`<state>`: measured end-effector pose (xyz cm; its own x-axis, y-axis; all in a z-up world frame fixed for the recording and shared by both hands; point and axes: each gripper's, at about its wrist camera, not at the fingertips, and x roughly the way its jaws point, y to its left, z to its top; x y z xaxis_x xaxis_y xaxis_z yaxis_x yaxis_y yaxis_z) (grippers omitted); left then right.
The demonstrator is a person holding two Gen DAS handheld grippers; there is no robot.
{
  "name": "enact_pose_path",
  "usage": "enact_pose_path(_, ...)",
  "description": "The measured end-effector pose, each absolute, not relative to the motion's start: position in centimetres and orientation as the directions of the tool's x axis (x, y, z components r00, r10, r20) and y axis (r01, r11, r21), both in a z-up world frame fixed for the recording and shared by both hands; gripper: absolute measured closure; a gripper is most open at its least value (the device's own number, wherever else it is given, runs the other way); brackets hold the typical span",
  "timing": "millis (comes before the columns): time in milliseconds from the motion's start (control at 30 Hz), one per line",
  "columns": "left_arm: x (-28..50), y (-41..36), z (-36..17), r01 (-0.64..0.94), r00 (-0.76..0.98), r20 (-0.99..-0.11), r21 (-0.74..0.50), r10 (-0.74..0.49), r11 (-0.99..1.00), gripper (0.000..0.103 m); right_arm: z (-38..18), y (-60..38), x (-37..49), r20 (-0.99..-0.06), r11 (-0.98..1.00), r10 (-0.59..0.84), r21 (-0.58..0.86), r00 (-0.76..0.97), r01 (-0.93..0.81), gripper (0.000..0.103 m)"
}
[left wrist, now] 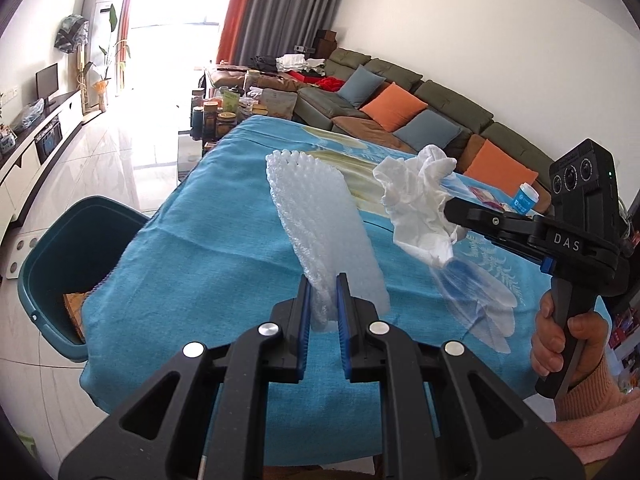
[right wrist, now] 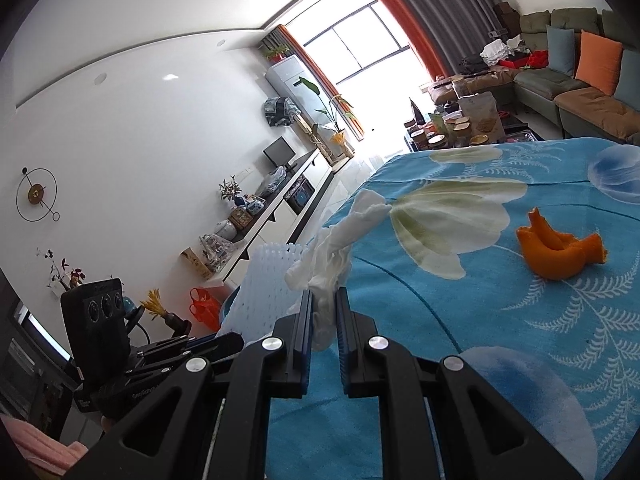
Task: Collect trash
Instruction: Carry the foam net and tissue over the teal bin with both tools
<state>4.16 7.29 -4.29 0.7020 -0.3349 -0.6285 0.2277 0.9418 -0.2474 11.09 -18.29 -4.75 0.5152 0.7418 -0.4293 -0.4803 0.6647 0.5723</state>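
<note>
Left gripper [left wrist: 323, 300] is clamped on a white foam net sleeve [left wrist: 316, 220], right gripper [right wrist: 323, 312] on a crumpled white tissue [right wrist: 336, 248], both above the blue floral tablecloth [left wrist: 200, 240]; thin-edge grips risk slipping short of the teal plastic bin [left wrist: 60, 248].

In the left wrist view the blue cloth [left wrist: 224, 240] draped over the desk hides the right side of the teal bin [left wrist: 52, 264], and whatever brownish thing lies inside it is too cut off to name. The lower end of the white foam sheet [left wrist: 320, 216] disappears between the left claw [left wrist: 323, 300]'s pads. The small blue-and-white container [left wrist: 525, 199] is partly behind the right claw [left wrist: 454, 208], its label unreadable. The person's hand [left wrist: 560, 340] is cut by the frame edge. In the right wrist view the crumpled tissue [right wrist: 340, 240] covers part of the foam sheet.
</note>
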Motion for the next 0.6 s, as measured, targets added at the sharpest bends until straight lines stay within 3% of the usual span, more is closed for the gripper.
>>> enact_pose_path(600, 3.5, 10.5, -3.9, 0.153, 0.733, -0.619, -0.253, -0.282, 0.955, 0.090, -4.6, -14.6, 11.4, -0.437, 0.638, 0.770, 0.561, 0.465, -0.529, 0.093)
